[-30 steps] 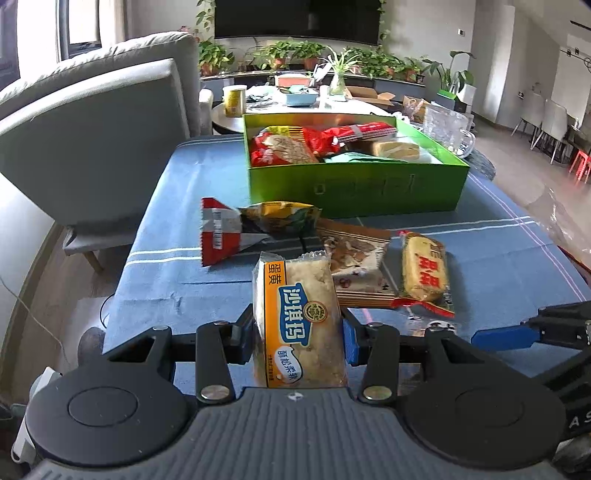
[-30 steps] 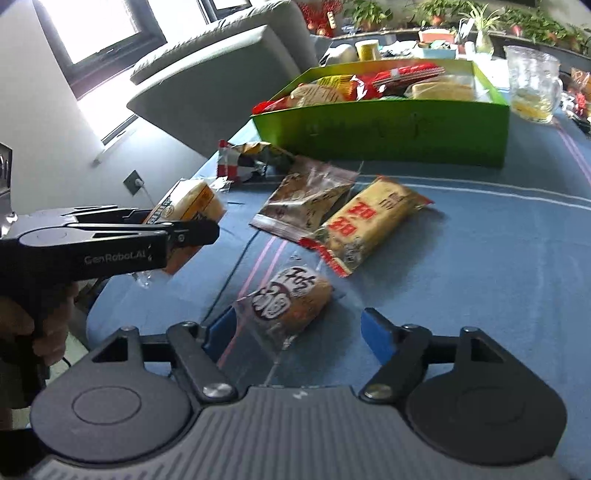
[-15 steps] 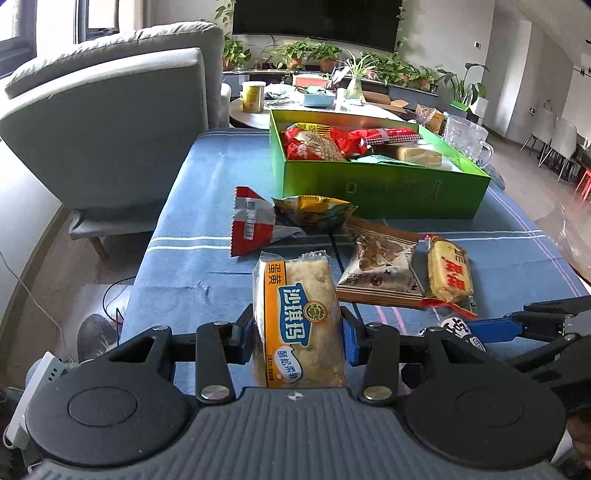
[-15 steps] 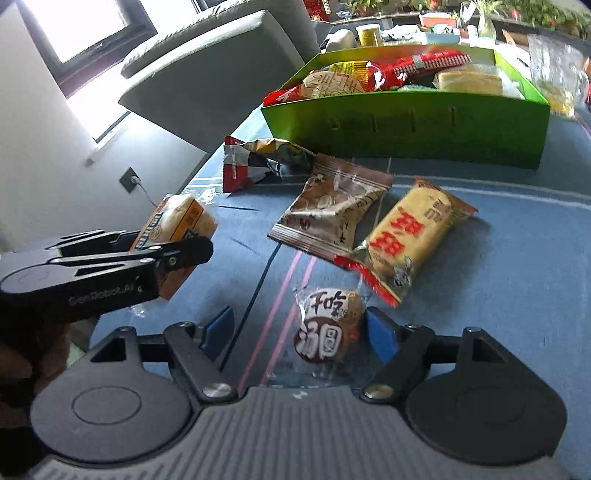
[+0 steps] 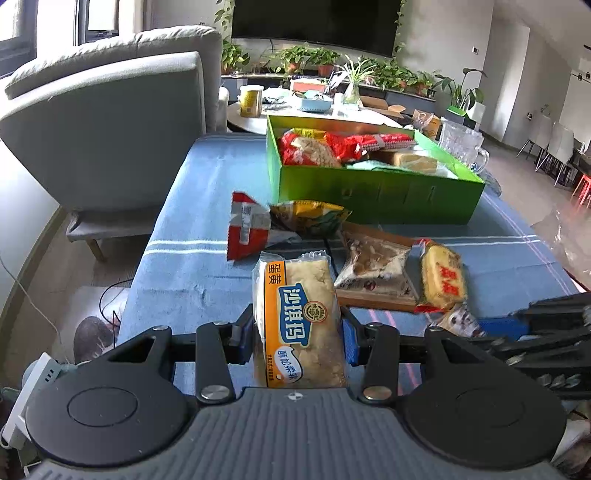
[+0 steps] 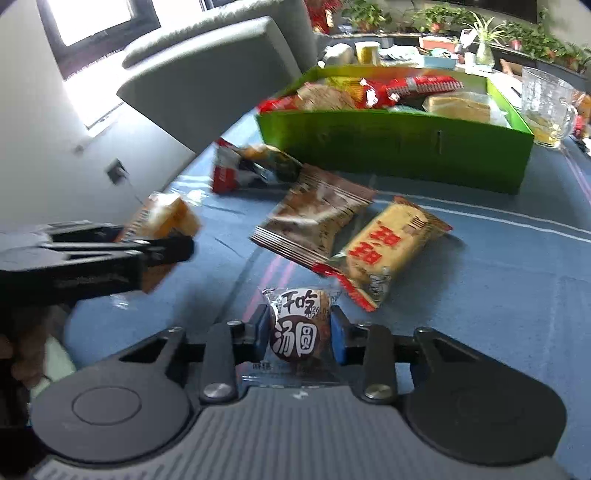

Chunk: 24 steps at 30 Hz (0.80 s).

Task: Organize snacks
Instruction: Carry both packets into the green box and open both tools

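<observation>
Living room, daylit. Grey upholstered armchair (image 5: pixel 110 122) at left of frame, standing beside the blue-clothed counter (image 5: pixel 192 221); its wooden leg visible on the wood-tone floor (image 5: pixel 48 266). Bright window (image 6: pixel 96 22) at upper left of the right wrist view, dark frame, strong glare on the pale wall (image 6: pixel 44 122) below; a wall socket (image 6: pixel 116 171) sits low on that wall. Large dark screen (image 5: pixel 314 26) on the far wall, top centre. A row of potted plants (image 5: pixel 369 66) runs along a low ledge beneath it. Round white table (image 5: pixel 295 114) behind, cluttered. White chairs (image 5: pixel 557 147) at far right on a glossy pale floor. A white cable (image 5: pixel 33 302) trails across the floor at lower left.
</observation>
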Motion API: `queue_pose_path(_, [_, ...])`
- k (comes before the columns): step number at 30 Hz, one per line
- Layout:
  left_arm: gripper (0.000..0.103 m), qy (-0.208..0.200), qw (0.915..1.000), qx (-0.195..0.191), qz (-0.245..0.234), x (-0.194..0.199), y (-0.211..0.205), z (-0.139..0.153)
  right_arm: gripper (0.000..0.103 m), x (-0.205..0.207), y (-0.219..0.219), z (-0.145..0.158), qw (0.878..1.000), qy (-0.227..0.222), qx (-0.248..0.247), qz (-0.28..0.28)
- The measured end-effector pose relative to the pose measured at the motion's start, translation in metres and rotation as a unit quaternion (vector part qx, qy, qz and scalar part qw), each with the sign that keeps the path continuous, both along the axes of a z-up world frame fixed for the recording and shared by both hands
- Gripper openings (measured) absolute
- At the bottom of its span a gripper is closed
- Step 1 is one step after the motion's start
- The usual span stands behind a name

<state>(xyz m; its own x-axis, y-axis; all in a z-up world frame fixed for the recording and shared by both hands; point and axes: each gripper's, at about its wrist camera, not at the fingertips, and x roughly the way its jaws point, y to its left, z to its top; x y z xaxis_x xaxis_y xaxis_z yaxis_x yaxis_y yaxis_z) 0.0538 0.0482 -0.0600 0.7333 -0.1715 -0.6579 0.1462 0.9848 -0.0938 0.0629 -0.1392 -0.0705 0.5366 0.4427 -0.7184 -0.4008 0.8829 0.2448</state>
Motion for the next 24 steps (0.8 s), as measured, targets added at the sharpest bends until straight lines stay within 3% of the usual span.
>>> queue_pose_path(12, [0.041, -0.033, 0.9987, 0.001, -0.038, 0.019, -0.029, 0.03, 0.063, 0.012, -0.035, 0.049, 0.995, -0.079, 0.052, -0.044])
queue_pose_path(24, [0.041, -0.064, 0.9967, -0.006, -0.05, 0.098, -0.066, 0.058, 0.063, 0.077, -0.055, 0.07, 0.988, -0.12, 0.061, -0.081])
